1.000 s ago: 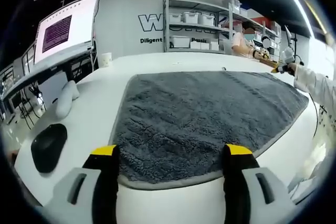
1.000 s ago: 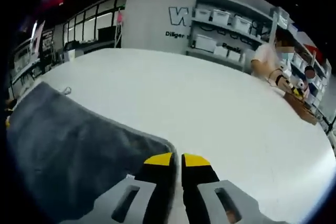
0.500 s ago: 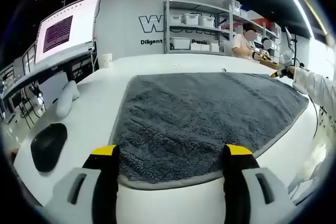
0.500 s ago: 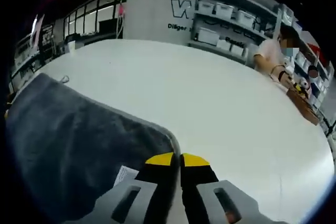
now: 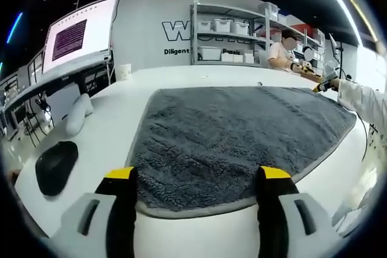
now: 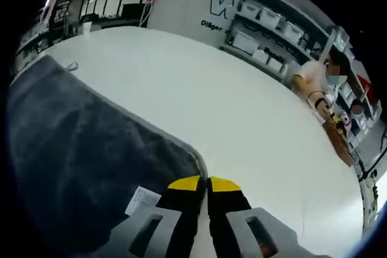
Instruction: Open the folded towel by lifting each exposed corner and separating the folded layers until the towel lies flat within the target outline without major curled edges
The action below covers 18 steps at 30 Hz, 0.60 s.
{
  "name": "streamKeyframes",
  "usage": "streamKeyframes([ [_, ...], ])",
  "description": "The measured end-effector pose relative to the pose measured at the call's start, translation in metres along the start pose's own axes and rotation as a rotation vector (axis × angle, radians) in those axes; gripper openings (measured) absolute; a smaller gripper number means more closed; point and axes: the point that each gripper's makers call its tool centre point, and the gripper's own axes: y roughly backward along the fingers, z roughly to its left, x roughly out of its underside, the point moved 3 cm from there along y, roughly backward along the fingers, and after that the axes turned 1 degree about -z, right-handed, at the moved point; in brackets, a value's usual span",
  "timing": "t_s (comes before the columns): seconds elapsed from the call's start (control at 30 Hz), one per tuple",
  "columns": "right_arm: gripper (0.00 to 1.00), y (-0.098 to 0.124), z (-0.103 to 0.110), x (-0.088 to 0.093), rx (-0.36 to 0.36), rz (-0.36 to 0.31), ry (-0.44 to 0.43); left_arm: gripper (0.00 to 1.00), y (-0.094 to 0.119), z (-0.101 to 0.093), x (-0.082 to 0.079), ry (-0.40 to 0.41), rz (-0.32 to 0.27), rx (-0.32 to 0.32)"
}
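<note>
Towel edge between left fingers.

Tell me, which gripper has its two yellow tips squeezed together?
The right gripper: its jaws are closed at the grey towel's corner. The left gripper's jaws stand wide apart.

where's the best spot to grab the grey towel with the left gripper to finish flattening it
Probably the near hem of the grey towel, at the rounded corner just inside the open left gripper. That bound edge lies thin against the white table, so come in low from the near side, one jaw sliding under the hem. The right gripper, its jaws together, sits at the far corner beside the white label.
</note>
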Motion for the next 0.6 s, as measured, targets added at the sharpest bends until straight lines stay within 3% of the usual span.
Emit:
streamKeyframes([
  [0.37, 0.00, 0.000, 0.001, -0.001, 0.047, 0.021, 0.111, 0.80, 0.000, 0.000, 0.000, -0.001, 0.000, 0.001],
  [0.6, 0.02, 0.011, 0.000, -0.007, 0.075, -0.040, 0.098, 0.80, -0.001, 0.000, -0.001, -0.012, 0.032, 0.010],
])
